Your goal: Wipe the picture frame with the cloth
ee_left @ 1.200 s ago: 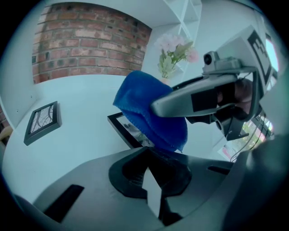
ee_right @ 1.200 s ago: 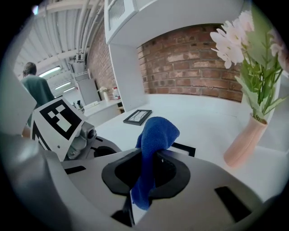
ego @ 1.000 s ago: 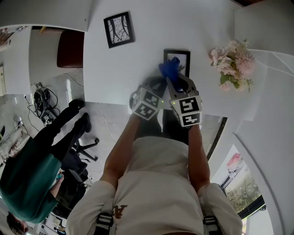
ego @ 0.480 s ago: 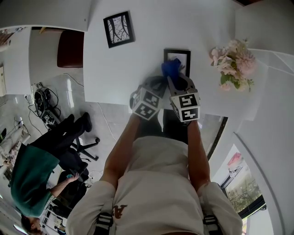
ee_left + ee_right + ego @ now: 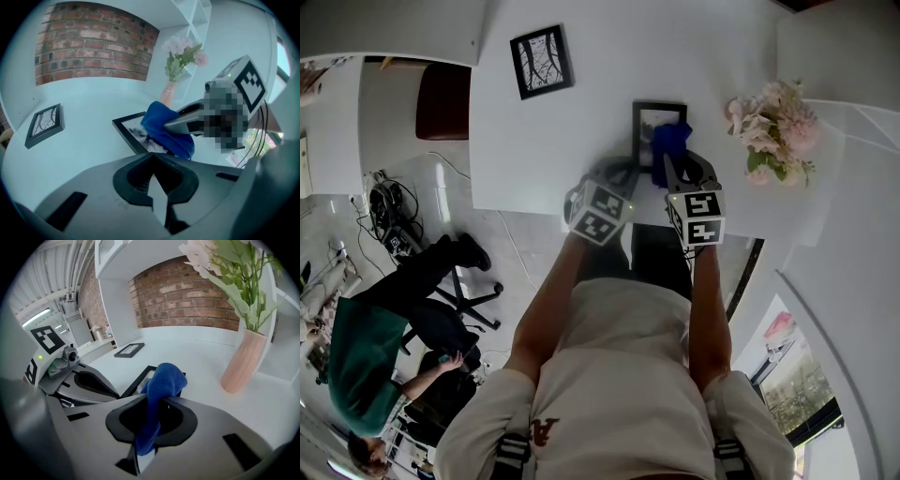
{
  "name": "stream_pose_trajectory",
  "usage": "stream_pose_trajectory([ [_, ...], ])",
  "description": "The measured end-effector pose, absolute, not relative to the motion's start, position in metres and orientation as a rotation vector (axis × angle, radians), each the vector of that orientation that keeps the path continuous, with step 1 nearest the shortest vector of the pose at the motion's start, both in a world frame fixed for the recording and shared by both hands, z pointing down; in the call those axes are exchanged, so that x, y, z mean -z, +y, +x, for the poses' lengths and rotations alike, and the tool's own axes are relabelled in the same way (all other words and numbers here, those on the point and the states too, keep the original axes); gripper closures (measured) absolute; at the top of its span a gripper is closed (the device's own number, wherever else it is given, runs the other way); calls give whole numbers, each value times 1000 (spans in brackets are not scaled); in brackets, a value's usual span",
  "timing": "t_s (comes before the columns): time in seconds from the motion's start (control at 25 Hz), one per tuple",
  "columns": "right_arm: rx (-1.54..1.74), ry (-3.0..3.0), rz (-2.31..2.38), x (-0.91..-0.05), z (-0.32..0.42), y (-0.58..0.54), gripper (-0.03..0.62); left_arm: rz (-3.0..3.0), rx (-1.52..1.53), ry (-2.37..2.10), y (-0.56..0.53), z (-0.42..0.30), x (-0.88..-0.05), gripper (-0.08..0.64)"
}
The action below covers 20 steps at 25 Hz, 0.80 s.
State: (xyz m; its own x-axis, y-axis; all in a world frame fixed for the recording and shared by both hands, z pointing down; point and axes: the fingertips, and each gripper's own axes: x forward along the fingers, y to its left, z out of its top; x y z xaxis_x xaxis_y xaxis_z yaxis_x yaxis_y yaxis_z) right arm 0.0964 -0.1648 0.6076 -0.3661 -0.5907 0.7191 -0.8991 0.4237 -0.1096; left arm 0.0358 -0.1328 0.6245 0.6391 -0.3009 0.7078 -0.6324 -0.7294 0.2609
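A black picture frame (image 5: 649,117) lies flat on the white table (image 5: 534,141). A blue cloth (image 5: 671,141) rests on the frame's right side, and my right gripper (image 5: 675,161) is shut on it. In the right gripper view the cloth (image 5: 164,378) hangs folded between the jaws over the frame (image 5: 136,384). My left gripper (image 5: 623,171) is by the frame's near left corner, jaws closed with nothing in them. The left gripper view shows the frame (image 5: 133,133), the cloth (image 5: 166,124) and the right gripper (image 5: 197,117) ahead of my left gripper (image 5: 153,159).
A second black frame (image 5: 543,59) lies at the table's far left. A pink vase of flowers (image 5: 773,127) stands just right of the wiped frame, close to the right gripper. A person (image 5: 366,356) sits on a chair on the floor to the left.
My right gripper has carried the blue cloth to the right across the frame, uncovering its left part. The left gripper has stayed put. The seated person has shifted.
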Motion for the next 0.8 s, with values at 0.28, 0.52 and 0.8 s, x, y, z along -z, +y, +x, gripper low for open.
stream_pose_trajectory([
  [0.28,-666,-2048,1297,-603,118,-164,555,2362,-891,-728,-133,36,-624,560],
  [0.52,-645,-2003,1318,-603,137,-157,555,2366,-903,-731,-133,36,-625,560],
  [0.8,-616,-1936,1371,-599,161,-146,555,2368,-895,-734,-134,36,-625,560],
])
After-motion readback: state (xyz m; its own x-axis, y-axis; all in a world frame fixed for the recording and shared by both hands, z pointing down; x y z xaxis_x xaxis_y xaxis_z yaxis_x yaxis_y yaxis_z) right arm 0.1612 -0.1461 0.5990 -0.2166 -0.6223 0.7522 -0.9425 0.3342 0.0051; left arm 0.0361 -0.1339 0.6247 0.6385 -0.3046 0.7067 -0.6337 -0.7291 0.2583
